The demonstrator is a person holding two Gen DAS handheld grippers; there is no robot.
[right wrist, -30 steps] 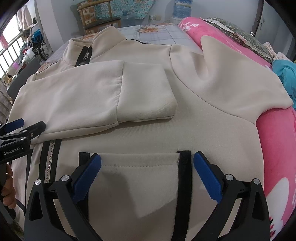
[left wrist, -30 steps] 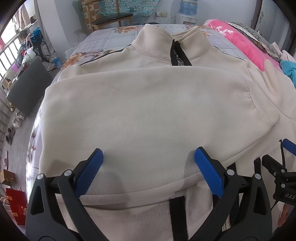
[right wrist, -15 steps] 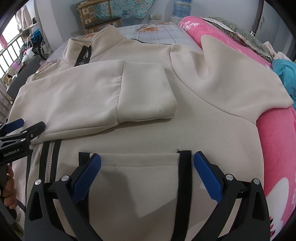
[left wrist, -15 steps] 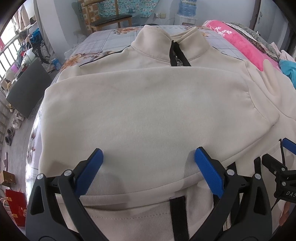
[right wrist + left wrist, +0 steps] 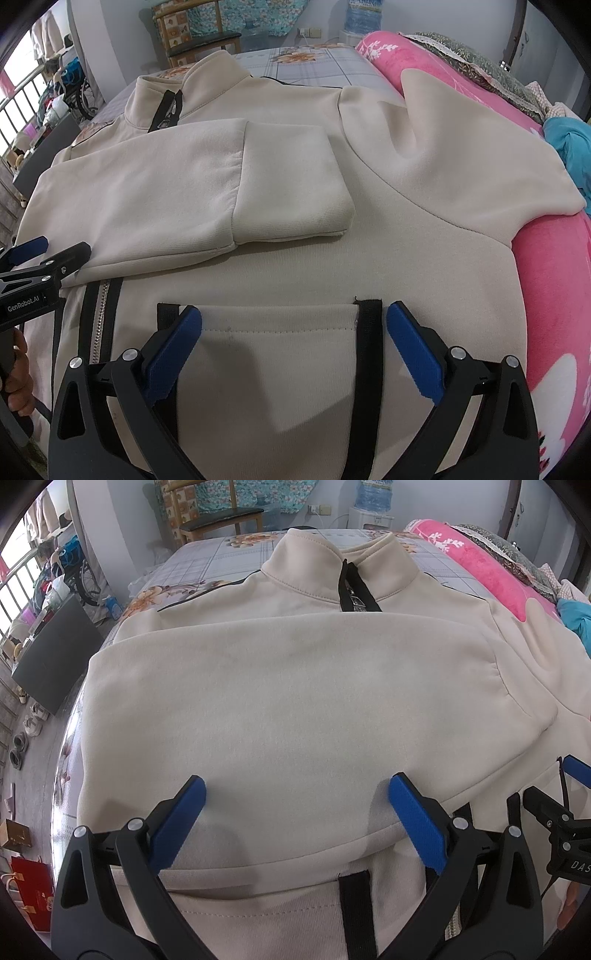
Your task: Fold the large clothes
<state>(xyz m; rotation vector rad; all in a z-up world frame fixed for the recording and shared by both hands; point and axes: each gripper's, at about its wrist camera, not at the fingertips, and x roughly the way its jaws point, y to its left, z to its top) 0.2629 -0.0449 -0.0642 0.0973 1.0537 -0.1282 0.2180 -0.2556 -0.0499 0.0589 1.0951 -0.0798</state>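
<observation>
A large cream zip-up jacket (image 5: 288, 709) with black trim lies flat on the bed, collar far from me; it also shows in the right wrist view (image 5: 295, 266). Its left sleeve (image 5: 155, 192) is folded across the chest, cuff (image 5: 291, 181) near the middle. Its right sleeve (image 5: 461, 147) lies spread over the pink blanket. My left gripper (image 5: 295, 794) is open and empty, hovering over the folded sleeve's lower edge. My right gripper (image 5: 293, 325) is open and empty above the right pocket (image 5: 277, 369). Each gripper shows at the other view's edge.
A pink blanket (image 5: 546, 295) runs along the bed's right side, with teal cloth (image 5: 565, 144) behind it. The floral bedsheet (image 5: 221, 561) shows beyond the collar. A wooden chair (image 5: 218, 520) stands past the bed. Shoes, a dark board (image 5: 55, 661) and a red bag lie on the floor left.
</observation>
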